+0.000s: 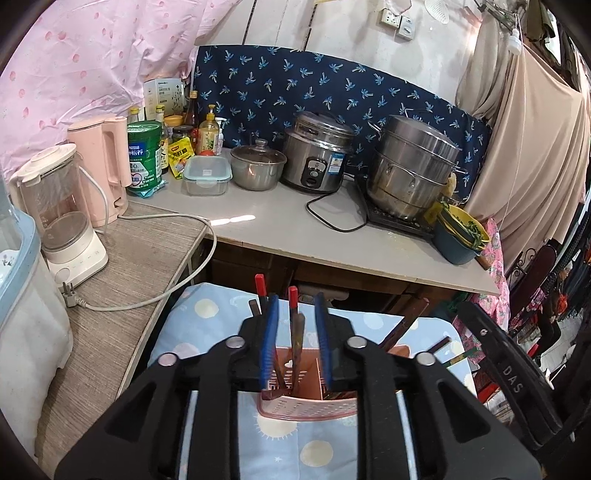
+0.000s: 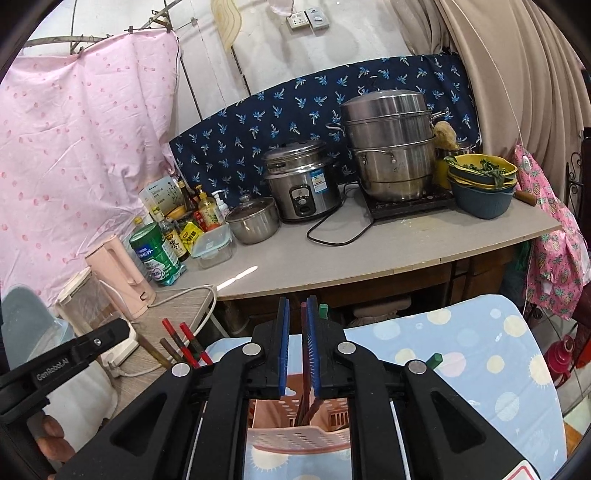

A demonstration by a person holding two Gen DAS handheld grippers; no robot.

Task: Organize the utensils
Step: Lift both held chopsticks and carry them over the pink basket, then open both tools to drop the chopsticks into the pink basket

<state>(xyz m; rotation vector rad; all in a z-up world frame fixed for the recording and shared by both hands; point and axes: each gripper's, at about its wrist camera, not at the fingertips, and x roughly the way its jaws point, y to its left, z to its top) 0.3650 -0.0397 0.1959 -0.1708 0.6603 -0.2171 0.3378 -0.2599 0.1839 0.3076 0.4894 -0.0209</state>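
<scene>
The left gripper [image 1: 293, 332] gapes over the pink holder [image 1: 306, 406] already bearing chopsticks [image 1: 295, 332], the right gripper [image 2: 297, 347] pinches one [image 2: 305, 347] above it, and others [image 1: 436, 349] wait on the cloth.

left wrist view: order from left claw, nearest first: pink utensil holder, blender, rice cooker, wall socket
1. pink utensil holder: directly under the left claw, on the blue cloth.
2. blender: left, on the side table.
3. rice cooker: ahead, on the counter.
4. wall socket: high on the back wall.
</scene>
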